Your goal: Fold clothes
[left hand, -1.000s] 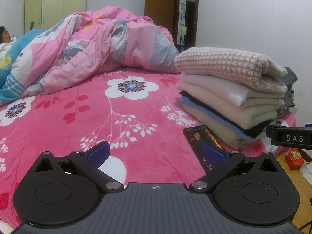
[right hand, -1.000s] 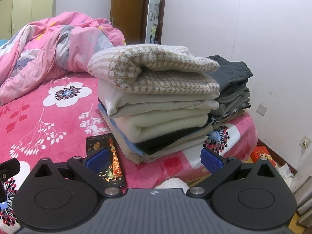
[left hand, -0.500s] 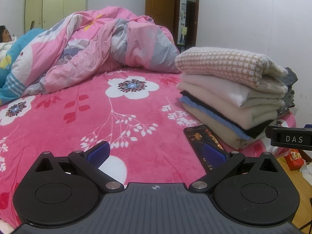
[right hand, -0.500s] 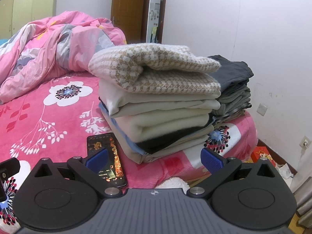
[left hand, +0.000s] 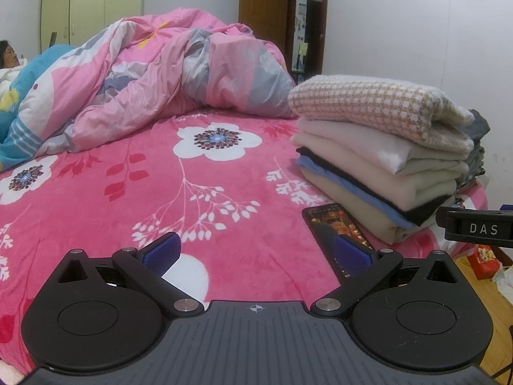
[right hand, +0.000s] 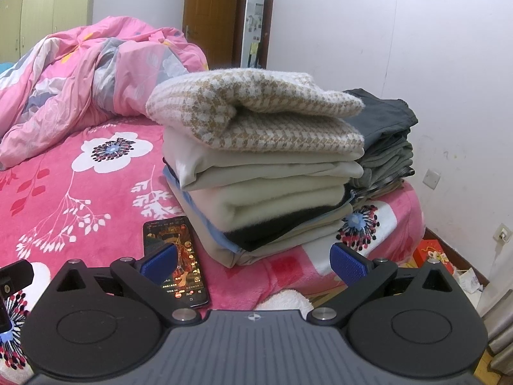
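A stack of folded clothes [left hand: 378,163] sits on the right side of the pink floral bed [left hand: 192,192], topped by a beige houndstooth knit [right hand: 256,109]. The stack also shows in the right wrist view [right hand: 263,192]. A second pile of folded dark grey clothes [right hand: 384,138] lies behind it near the wall. My left gripper [left hand: 256,253] is open and empty, low over the bed's front edge. My right gripper [right hand: 255,261] is open and empty, in front of the stack.
A lit phone [right hand: 174,256] lies on the bed just left of the stack, also in the left wrist view [left hand: 336,234]. A crumpled pink duvet [left hand: 166,80] fills the back of the bed. A person [left hand: 8,57] lies at the far left. Wall and floor clutter [right hand: 442,256] lie right.
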